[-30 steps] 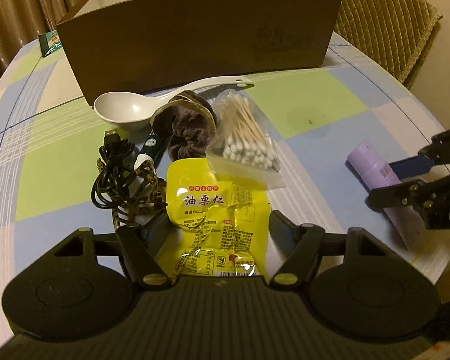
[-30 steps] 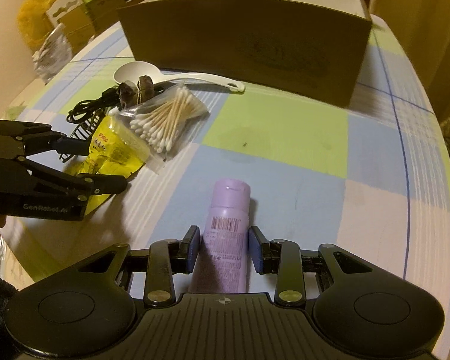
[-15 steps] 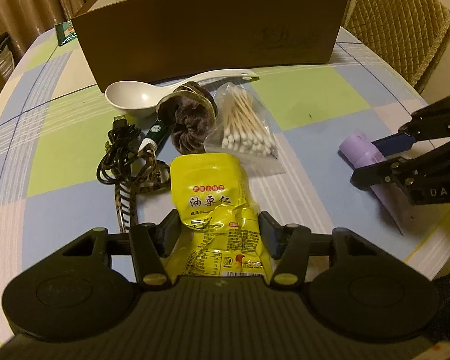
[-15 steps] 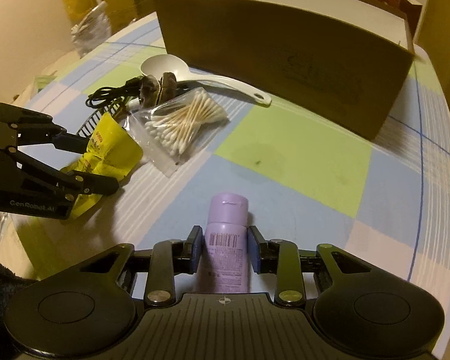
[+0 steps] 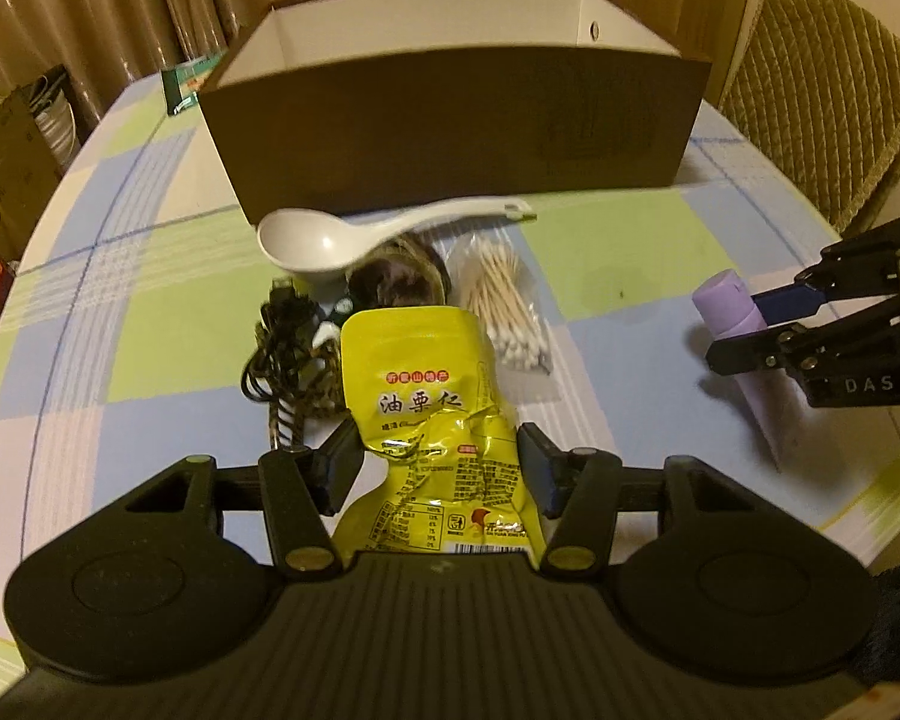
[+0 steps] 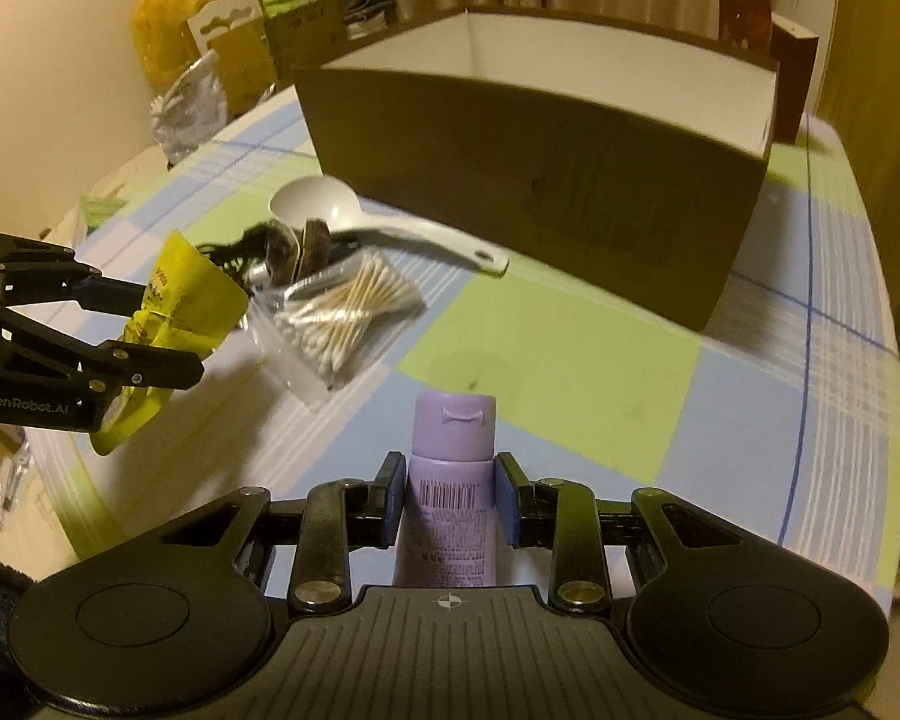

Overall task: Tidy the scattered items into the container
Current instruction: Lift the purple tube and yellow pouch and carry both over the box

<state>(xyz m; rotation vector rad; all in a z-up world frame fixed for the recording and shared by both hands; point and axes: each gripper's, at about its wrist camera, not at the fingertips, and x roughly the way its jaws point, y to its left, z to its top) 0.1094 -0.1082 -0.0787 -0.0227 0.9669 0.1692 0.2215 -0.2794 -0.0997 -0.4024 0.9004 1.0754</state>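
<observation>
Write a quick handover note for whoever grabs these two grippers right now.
Left gripper: shut on the yellow snack packet, lifted off the table.
Right gripper: shut on the purple tube, also raised.
Brown box: open; no items visible inside from here.
Left: drop both in, then collect the spoon, cotton swabs, black cable and dark scrunchie.

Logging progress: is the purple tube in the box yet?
Out. The purple tube sits clamped in the right gripper, short of the box.
</observation>
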